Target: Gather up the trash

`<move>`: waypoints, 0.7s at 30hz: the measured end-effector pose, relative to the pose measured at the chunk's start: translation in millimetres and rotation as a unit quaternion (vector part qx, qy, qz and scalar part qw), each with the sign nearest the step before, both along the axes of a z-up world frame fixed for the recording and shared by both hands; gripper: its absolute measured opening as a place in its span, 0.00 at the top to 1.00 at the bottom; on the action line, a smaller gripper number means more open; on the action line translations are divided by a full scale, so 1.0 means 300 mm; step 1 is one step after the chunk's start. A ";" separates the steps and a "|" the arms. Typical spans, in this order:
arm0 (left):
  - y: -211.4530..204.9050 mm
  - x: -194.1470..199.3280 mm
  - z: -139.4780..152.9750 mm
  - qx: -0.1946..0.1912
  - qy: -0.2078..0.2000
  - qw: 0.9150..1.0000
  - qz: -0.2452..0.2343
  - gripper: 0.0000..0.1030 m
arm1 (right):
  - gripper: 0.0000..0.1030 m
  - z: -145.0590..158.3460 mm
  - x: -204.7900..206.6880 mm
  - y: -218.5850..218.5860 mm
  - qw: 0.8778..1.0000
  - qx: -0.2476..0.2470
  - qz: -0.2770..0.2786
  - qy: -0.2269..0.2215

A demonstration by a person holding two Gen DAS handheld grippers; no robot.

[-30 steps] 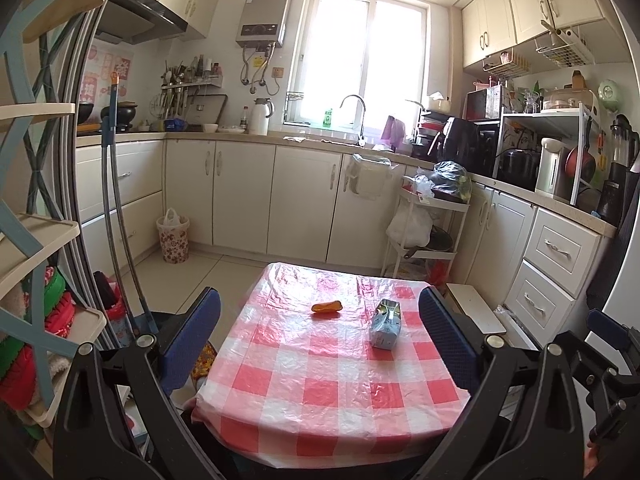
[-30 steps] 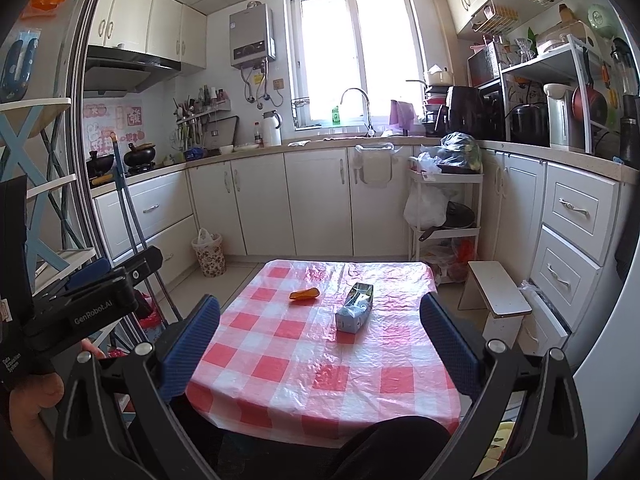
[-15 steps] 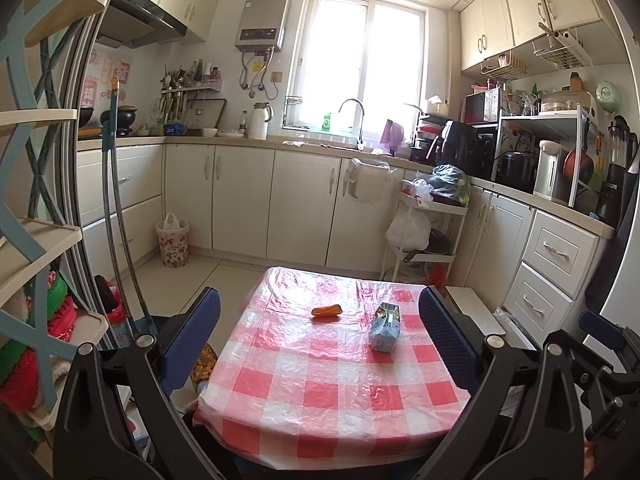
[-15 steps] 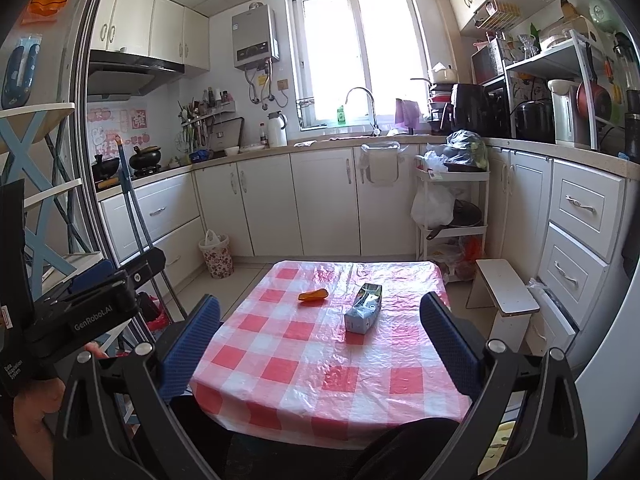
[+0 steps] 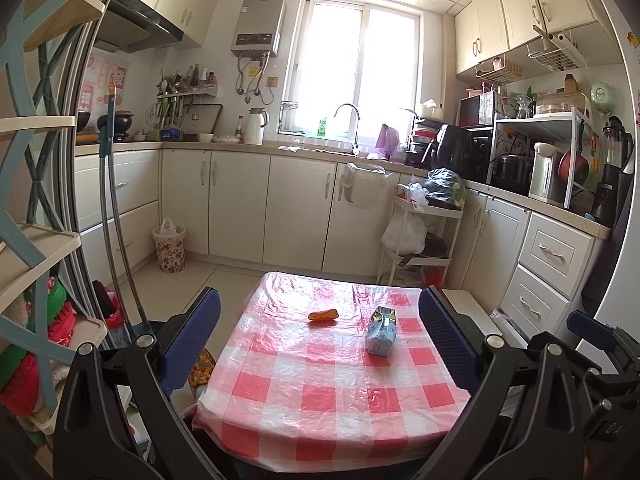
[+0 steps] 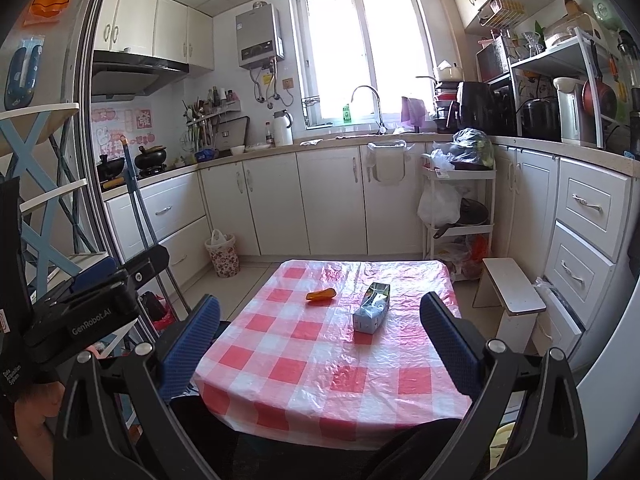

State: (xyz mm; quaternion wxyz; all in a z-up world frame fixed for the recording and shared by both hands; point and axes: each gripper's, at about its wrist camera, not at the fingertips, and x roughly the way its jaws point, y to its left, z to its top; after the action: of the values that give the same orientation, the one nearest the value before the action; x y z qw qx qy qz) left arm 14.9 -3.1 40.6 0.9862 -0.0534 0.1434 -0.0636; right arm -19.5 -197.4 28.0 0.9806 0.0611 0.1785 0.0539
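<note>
Both the left gripper (image 5: 319,334) and the right gripper (image 6: 320,334) have jaws wide apart (nothing between them); the blue carton (image 5: 382,336) and orange wrapper (image 5: 323,315) lie on the checkered table (image 5: 320,392)

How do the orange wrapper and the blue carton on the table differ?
The orange wrapper is small, flat and glossy; the blue carton is bigger, boxy, lying on its side with a torn-open silvery end. The wrapper lies left of the carton. Both rest untouched on the checked tablecloth.
</note>
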 end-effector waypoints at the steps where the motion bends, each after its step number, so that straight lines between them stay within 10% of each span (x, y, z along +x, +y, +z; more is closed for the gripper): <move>1: 0.000 0.000 0.001 0.000 0.000 1.000 -0.001 0.07 | 0.07 0.001 0.000 0.001 1.000 0.000 0.001 0.000; 21: 0.004 0.005 -0.005 -0.002 0.006 1.000 -0.002 0.07 | 0.07 0.003 0.000 0.002 1.000 0.010 0.013 0.001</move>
State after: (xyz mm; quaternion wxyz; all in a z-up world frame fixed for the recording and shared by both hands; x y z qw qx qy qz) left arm 16.3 -1.8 39.1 0.9850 -0.0550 0.1497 -0.0660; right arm -19.4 -196.9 29.0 0.9789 0.0687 0.1801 0.0680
